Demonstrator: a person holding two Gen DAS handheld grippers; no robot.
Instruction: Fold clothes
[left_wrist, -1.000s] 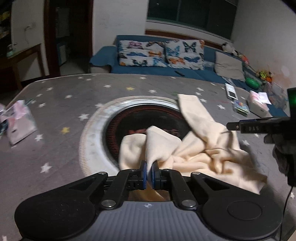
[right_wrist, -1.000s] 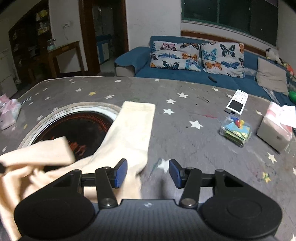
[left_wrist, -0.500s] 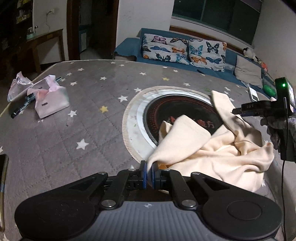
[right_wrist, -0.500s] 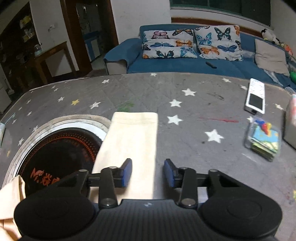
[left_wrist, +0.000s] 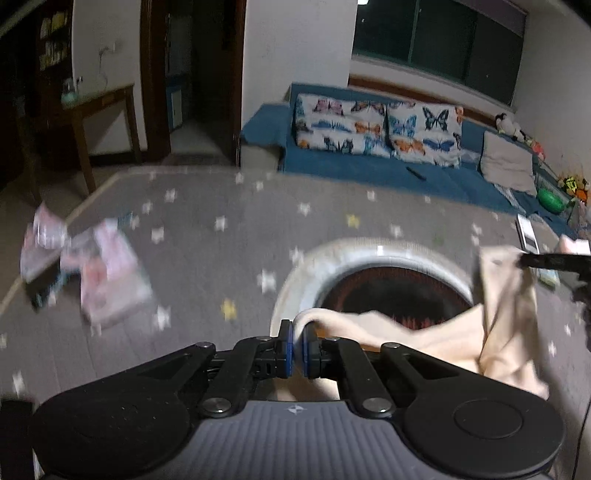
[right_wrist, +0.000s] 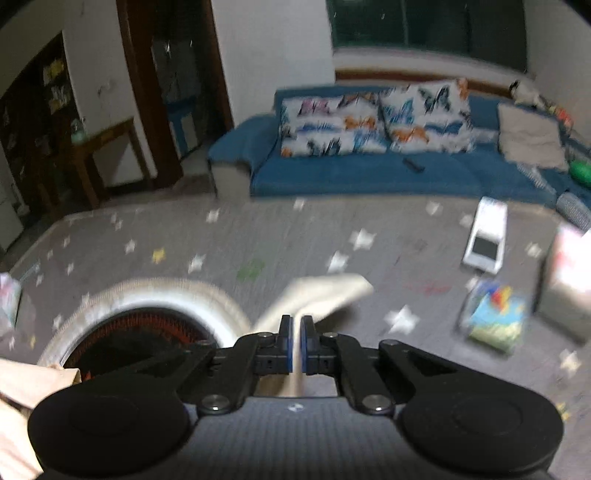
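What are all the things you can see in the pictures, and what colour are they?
garment: one, cream, held up over the table between both grippers
table: one, grey cover with stars, fills the foreground
round inset: one, dark with a pale ring, in the table
pink packets: a blurred cluster, left side of the table
white box: one, right side of the table
colourful packet: one, near the white box
sofa: one, blue, behind the table
butterfly cushions: two, white with butterflies, on the sofa
left gripper: black, shut on the garment
right gripper: black, shut on the garment
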